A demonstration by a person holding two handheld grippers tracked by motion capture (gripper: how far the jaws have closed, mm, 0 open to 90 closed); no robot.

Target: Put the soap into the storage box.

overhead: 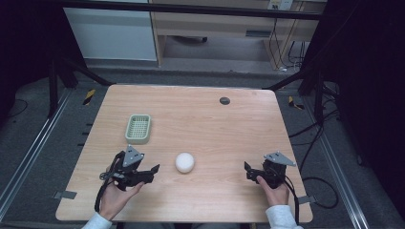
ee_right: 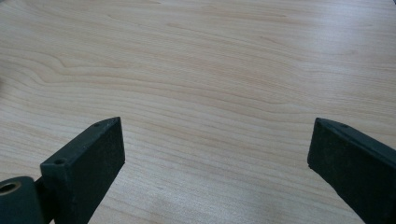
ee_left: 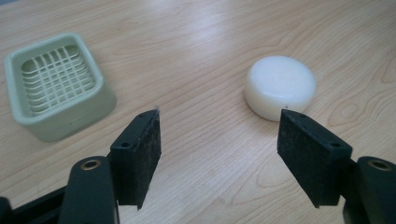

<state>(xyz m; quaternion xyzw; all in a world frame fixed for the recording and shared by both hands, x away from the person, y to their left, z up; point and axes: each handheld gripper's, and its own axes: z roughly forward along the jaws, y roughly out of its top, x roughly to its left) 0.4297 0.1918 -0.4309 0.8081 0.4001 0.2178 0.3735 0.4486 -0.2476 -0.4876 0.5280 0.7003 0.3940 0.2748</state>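
Wooden table [overhead: 215, 124]: left gripper [ee_left: 219, 135], jaws apart and empty, faces the white soap [ee_left: 280, 91], likely hard, slippery; grip its round sides.

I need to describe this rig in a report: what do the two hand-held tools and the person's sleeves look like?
Both tools, left and right, are black, each topped by a grey three-cornered plate and trailing a black cable. Their jaws are flat black blocks with rough dark pads and small screw holes. The sleeves are light grey.
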